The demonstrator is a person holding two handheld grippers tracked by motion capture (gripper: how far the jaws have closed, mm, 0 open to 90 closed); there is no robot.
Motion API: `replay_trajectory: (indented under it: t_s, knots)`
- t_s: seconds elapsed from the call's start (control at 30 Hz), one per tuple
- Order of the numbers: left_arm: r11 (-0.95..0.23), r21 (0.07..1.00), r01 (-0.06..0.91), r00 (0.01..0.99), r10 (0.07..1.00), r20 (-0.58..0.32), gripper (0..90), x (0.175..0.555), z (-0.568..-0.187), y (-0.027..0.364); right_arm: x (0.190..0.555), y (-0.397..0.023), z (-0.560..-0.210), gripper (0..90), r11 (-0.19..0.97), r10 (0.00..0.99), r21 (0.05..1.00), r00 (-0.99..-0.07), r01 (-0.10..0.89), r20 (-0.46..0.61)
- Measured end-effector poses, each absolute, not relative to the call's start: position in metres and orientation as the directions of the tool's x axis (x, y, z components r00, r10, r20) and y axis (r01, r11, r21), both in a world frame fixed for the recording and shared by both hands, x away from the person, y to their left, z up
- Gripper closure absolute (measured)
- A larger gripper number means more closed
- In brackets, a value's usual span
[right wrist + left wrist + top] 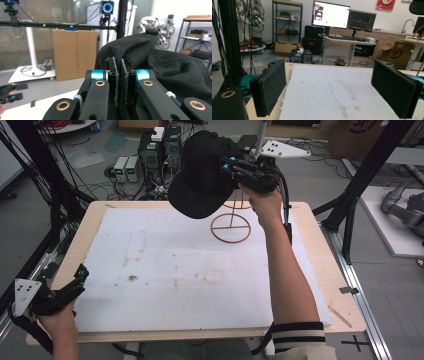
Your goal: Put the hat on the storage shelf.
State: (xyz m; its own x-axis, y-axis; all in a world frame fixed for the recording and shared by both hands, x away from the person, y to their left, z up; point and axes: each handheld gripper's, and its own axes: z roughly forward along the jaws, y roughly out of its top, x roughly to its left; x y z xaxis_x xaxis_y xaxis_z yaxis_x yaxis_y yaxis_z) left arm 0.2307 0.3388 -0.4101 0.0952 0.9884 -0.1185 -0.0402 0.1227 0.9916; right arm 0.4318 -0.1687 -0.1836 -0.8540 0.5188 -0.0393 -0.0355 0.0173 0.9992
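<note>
Right gripper (pixel 231 167) pinches the black cap (pixel 200 175) above the wire stand (pixel 230 227); left gripper (pixel 80 272) gapes.

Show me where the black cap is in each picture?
High view: cap top middle, pinched in the right gripper, above the wire stand.
Left gripper view: cap at the top right corner.
Right gripper view: cap right of centre, clamped between the jaws.
Shared landmark: the white mat.

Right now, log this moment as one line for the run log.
right hand-held gripper: shut on black cap, lifted above wire stand | left hand-held gripper: open, empty, at table edge
</note>
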Motion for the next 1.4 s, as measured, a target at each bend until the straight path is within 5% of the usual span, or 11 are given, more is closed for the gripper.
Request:
replay_trajectory:
  t_s: [0.93,1.4]
  knots:
    - [0.119,0.992,-0.031,0.094,0.989,-0.115,13.0,0.232,-0.413,0.339,0.470,-0.216,-0.206,86.2,-0.047,0.713,0.998,-0.698,0.041,0.062]
    - [0.121,0.992,-0.030,0.091,0.989,-0.117,13.0,0.231,-0.412,0.341,0.479,-0.214,-0.226,85.7,-0.054,0.729,0.994,-0.677,0.092,0.102]
